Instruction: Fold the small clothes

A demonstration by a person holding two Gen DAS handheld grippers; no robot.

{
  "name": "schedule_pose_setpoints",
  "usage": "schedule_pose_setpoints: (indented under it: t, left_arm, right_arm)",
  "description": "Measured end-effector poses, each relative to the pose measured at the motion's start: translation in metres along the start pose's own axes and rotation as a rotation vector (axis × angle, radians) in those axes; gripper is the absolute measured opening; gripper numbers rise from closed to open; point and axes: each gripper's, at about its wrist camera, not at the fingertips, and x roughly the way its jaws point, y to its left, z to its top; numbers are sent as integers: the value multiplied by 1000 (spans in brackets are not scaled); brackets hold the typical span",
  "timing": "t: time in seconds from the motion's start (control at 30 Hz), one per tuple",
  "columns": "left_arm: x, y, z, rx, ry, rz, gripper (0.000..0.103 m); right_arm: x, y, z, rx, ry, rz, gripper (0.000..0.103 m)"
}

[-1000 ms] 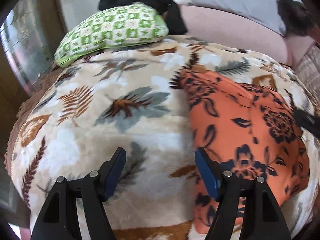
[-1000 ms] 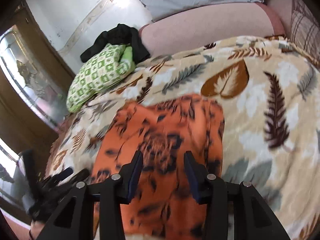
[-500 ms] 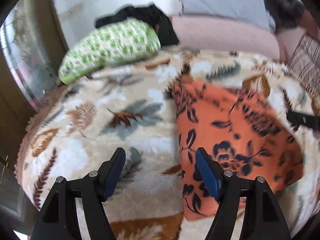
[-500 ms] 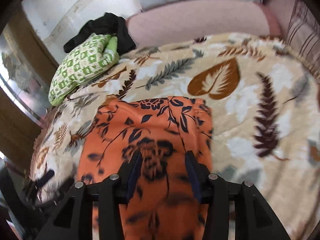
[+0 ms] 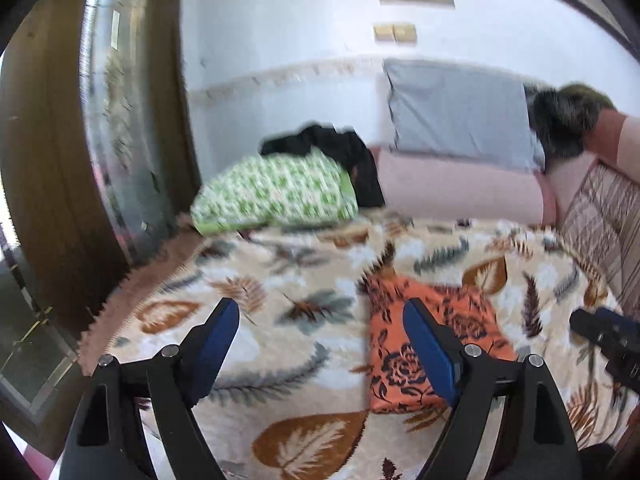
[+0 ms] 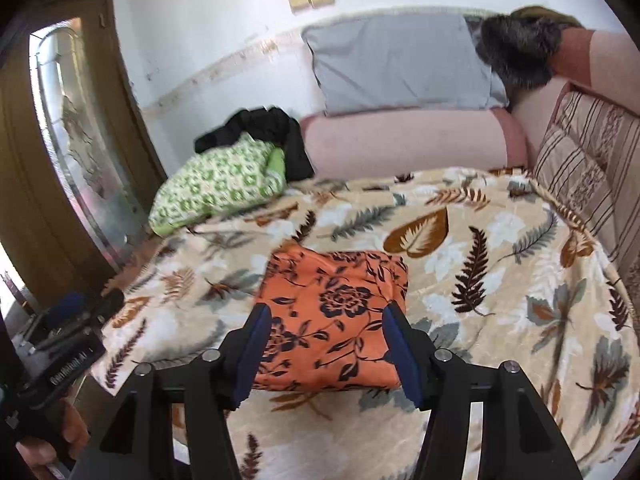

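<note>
Lying flat on the leaf-print blanket [image 6: 500, 280] of the bed, the orange floral garment [image 6: 336, 312] is already folded into a compact, nearly square packet, a little longer along the line that runs away from the cameras. The right gripper [image 6: 326, 354] hovers above its near edge and points straight at it, so the packet appears between the two blue-padded fingers [image 6: 252, 352], but they do not touch it; the jaws are opening and nothing is held. The left gripper [image 5: 320, 354] is more to the side: the packet lies forward and to the right of it, partly behind its right finger. Its jaws are also opening and they are empty. The right hand is therefore nearer to the cloth.

The garment looks thin and smooth, with dark flowers on orange; the blanket is thick and fluffy. Behind are a green patterned cushion [image 6: 216, 188], a black cloth [image 6: 272, 132] and a grey pillow [image 6: 400, 64].

I judge that this fold is finished.
</note>
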Motion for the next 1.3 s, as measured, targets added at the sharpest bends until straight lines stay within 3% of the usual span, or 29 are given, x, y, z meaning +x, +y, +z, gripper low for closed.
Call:
schedule_pose_setpoints:
  t: [0.3,0.63,1.3]
  left_arm:
    - [-61,13,15,-11,-49,21,85]
    - [-90,24,21,-27,-68,28,85]
    - [-143,26,33,-5,-139,-26,85]
  right_arm:
    - [-63,30,-13,1,-59,38,70]
    - [-105,42,-16,-3,-133,51,70]
    - [-154,64,-26,-62,-199,39,71]
